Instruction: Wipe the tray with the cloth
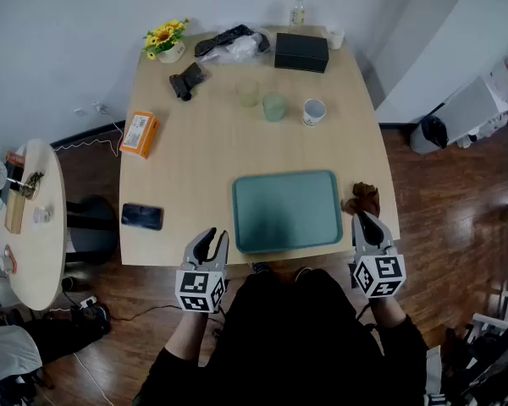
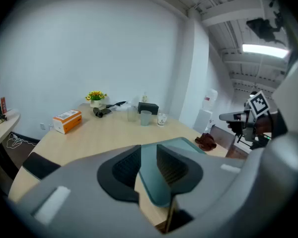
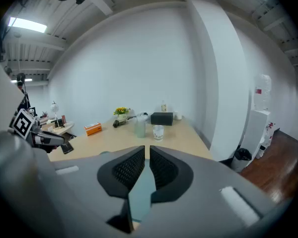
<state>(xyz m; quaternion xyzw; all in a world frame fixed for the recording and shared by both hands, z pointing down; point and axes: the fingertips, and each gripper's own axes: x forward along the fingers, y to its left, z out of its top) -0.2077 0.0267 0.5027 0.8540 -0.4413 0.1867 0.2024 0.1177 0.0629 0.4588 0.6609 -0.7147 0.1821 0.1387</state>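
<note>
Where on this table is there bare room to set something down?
Widest bare patch: mid-table, bordered by the orange box, the pale green cup and the teal tray. A smaller one: between black phone and tray. The far edge is crowded; the brown cloth fills the right corner.

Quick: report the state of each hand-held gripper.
Left hand-held gripper: all but closed, holding nothing.
Right hand-held gripper: closed, holding nothing.

A teal tray (image 1: 288,210) lies flat at the table's (image 1: 203,142) near edge, a crumpled brown cloth (image 1: 363,198) just right of it.
</note>
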